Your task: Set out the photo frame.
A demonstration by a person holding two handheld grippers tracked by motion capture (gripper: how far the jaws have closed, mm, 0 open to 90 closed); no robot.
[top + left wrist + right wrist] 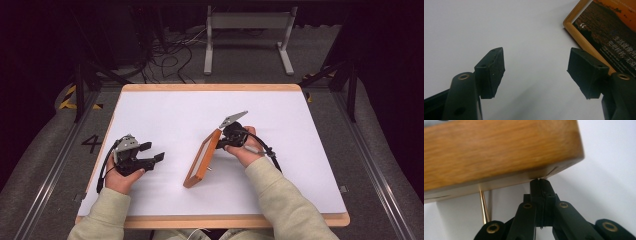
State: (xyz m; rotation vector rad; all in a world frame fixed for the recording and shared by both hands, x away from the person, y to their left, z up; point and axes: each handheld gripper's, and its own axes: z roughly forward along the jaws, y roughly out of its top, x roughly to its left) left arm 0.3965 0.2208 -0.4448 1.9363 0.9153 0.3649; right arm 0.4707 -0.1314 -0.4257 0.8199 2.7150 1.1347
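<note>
High view, left to right: the left gripper (150,153) rests on the white table (165,110) with jaws spread wide and empty, while the wooden picture frame (202,159) stands tilted near the table's middle, propped from behind by the right gripper (226,141). Its jaws are pressed together, tips against the frame's back. Stiff and light, probably glazed and so breakable, the frame is best taken by its thick wooden rim.

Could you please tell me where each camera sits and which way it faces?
High view: above the person's side, looking forward and down at the table; hands, sleeves, left gripper, right gripper.
Left gripper view: along open jaws toward the picture frame.
Right gripper view: along shut jaws, tips at the frame's edge.
All views share the frame.
</note>
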